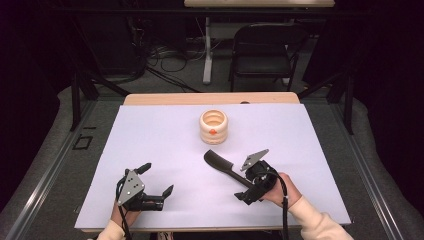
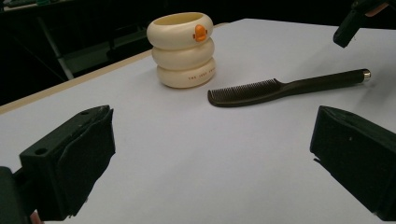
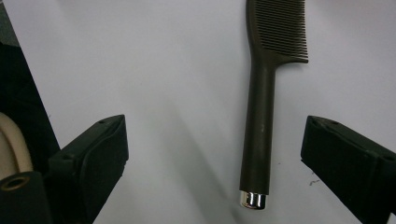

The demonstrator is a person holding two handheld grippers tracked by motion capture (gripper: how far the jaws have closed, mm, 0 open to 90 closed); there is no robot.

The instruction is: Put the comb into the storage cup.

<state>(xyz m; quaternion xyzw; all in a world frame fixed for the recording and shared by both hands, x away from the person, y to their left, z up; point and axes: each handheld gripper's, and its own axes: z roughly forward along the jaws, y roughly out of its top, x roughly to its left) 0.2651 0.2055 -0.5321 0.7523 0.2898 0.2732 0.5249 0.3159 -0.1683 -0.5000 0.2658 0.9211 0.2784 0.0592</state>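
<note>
- The right gripper point(image 1: 248, 181) has its jaws wide apart and holds nothing; no pad touches the comb.
- The dark comb point(image 3: 261, 107) lies flat on the white table cover point(image 1: 165, 145) between those jaws, its silver end cap point(image 3: 252, 199) toward the gripper and its teeth farther away.
- In the high view the comb point(image 1: 222, 167) is just in front of the right gripper, teeth end toward the cream holder.
- The cream ringed holder point(image 1: 213, 126) stands upright near the comb, not touching it.
- The left gripper point(image 1: 156, 178) rests at the near left, jaws apart and empty, well apart from the comb.
</note>
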